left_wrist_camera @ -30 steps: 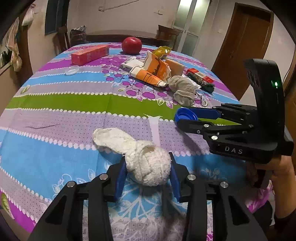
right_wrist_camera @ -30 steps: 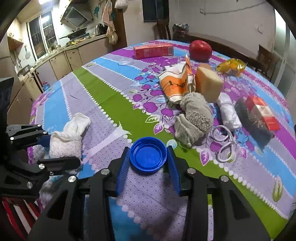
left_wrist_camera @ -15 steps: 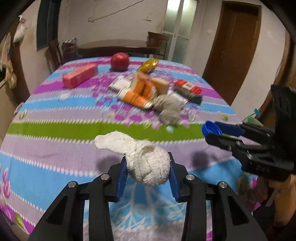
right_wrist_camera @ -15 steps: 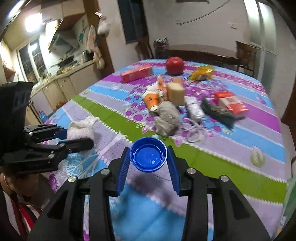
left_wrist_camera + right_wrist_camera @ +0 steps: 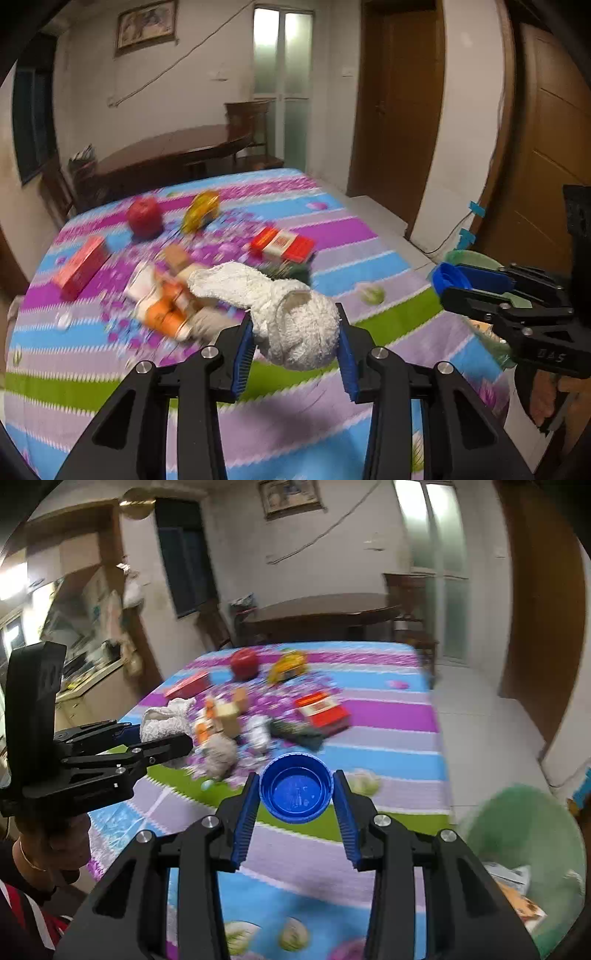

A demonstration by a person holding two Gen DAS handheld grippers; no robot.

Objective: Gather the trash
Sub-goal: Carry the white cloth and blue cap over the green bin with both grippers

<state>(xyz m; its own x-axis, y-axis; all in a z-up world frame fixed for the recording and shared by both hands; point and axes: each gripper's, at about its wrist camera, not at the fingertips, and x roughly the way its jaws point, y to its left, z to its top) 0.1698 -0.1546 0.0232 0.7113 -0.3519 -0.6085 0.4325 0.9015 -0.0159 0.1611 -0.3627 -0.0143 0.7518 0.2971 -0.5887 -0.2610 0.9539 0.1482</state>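
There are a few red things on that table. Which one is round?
The red apple at the far end, beside the yellow wrapper. The other red things are flat-sided boxes: the long red box and the red-and-white pack.

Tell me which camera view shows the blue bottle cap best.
The right wrist view: the blue bottle cap faces the camera, open side toward it, clamped in the right gripper. The left wrist view shows only its edge, side-on, at the gripper's tip.

Both wrist views look forward along own fingers, raised above table (image 5: 376, 236) near edge; each sees other gripper, shared clutter.
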